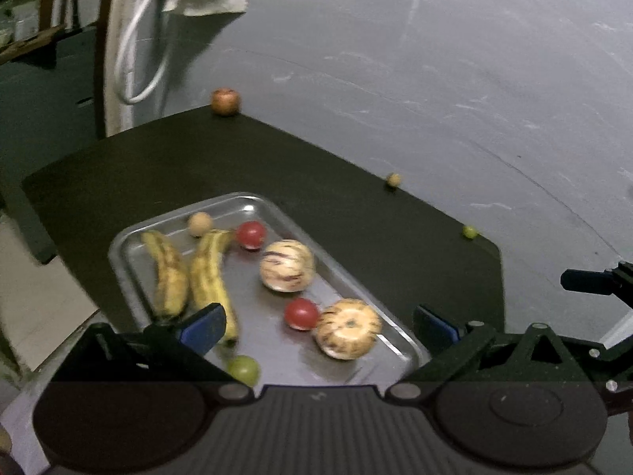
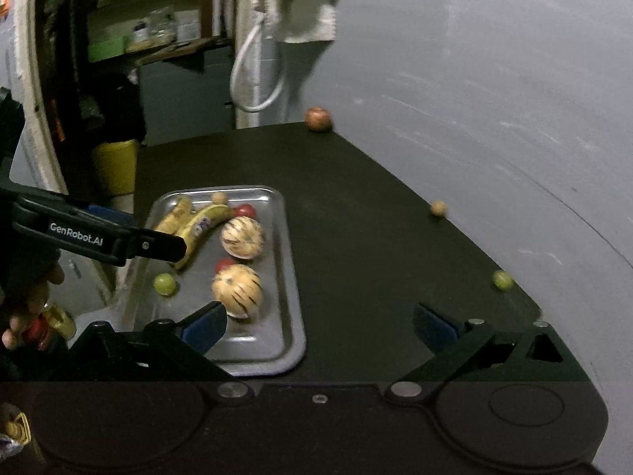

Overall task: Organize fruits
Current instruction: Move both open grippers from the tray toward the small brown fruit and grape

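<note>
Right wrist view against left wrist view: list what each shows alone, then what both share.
Right wrist only: a yellow bin, cluttered shelves, a person's hand.
Left wrist only: nothing distinct that I can make out.
Both: metal tray holding bananas, striped melons, tomatoes; apple on the dark table.
</note>
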`<state>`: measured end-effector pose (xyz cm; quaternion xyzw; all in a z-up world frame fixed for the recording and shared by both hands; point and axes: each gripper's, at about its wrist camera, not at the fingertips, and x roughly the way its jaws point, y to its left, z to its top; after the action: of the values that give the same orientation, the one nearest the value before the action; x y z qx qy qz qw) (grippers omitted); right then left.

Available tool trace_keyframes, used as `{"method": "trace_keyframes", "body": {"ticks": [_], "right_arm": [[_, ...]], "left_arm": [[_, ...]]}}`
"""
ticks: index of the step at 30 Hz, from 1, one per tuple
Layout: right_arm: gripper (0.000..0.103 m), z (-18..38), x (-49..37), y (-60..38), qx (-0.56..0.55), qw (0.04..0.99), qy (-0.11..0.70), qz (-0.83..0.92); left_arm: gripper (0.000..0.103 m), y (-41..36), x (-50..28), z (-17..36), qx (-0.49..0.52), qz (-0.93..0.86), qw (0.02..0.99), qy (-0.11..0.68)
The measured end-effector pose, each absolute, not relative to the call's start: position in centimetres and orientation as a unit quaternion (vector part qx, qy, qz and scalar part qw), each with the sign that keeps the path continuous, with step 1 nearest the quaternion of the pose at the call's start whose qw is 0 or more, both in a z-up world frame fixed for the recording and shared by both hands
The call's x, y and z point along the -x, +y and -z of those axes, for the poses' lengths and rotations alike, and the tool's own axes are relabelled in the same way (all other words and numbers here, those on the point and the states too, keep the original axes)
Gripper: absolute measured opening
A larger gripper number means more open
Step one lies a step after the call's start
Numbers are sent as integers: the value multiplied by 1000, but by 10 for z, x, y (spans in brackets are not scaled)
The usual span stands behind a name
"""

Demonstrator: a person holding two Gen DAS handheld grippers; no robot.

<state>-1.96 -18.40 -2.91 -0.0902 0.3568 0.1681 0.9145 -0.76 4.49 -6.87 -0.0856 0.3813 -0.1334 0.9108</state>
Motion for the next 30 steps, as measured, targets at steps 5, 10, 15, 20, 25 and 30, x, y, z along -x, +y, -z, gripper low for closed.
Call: {"method": "trace_keyframes", "body": {"ticks": [5, 10, 15, 20, 25, 30], "right_arm": [[101, 25, 15, -208, 74, 922, 350, -150], [101, 27, 1, -235, 55, 925, 347, -147], [101, 32, -14, -261, 25, 927, 341, -157], [101, 34, -28, -279, -2, 929, 327, -171], [101, 32, -35, -293, -15, 933, 316, -173], [101, 28, -41, -302, -18, 937, 308, -165]], "left_arm": [[102, 27, 0, 62, 75, 139, 913, 376], [102, 8, -12, 56, 59, 122, 915, 381], [102, -12, -18, 45, 37, 99, 917, 384], [102, -27, -23, 31, 6, 79, 920, 383], [102, -41, -34, 20, -10, 60, 921, 385], [102, -51, -45, 13, -18, 65, 923, 379]]}}
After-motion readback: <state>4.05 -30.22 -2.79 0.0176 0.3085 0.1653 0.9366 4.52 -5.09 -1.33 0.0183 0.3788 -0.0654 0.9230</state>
